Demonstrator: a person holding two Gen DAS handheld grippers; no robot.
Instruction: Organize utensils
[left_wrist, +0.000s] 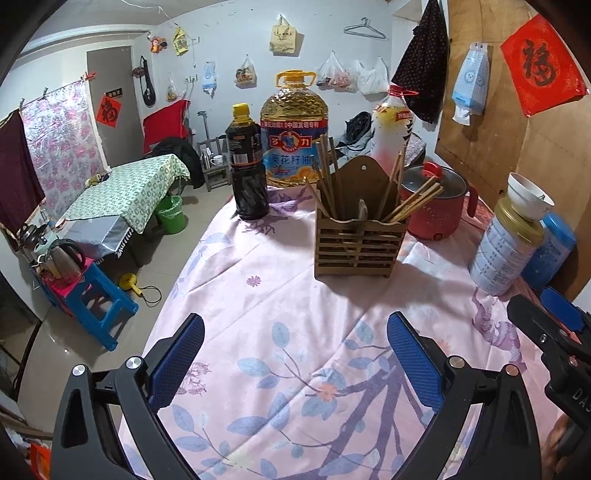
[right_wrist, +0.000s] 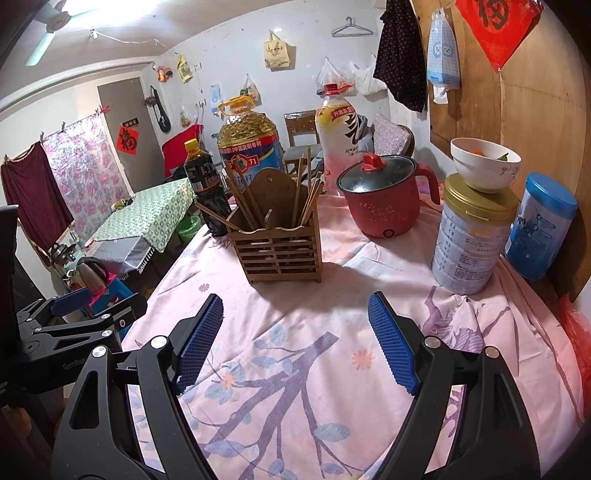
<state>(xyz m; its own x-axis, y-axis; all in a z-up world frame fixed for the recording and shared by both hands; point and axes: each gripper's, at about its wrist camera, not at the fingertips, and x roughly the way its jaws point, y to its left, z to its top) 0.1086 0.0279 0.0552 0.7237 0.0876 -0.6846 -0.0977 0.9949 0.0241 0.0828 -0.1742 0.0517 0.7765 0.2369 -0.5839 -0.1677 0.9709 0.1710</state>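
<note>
Several chopsticks (right_wrist: 306, 195) are leaning every way in the wooden holder (right_wrist: 275, 247) mid-counter (right_wrist: 332, 369), beside the red pot (right_wrist: 384, 199). Left gripper (left_wrist: 295, 365) and right gripper (right_wrist: 295, 339) are hovering wide and empty; pinching one stick near its top is advisable.

Ahead of me on the surface (right_wrist: 295, 369) stands the utensil holder (right_wrist: 275, 245), chopsticks (right_wrist: 243, 195) in it; bottles (right_wrist: 247, 144) behind, pot (right_wrist: 382, 195) right, bowl (right_wrist: 484, 166) on a can (right_wrist: 472, 240).
</note>
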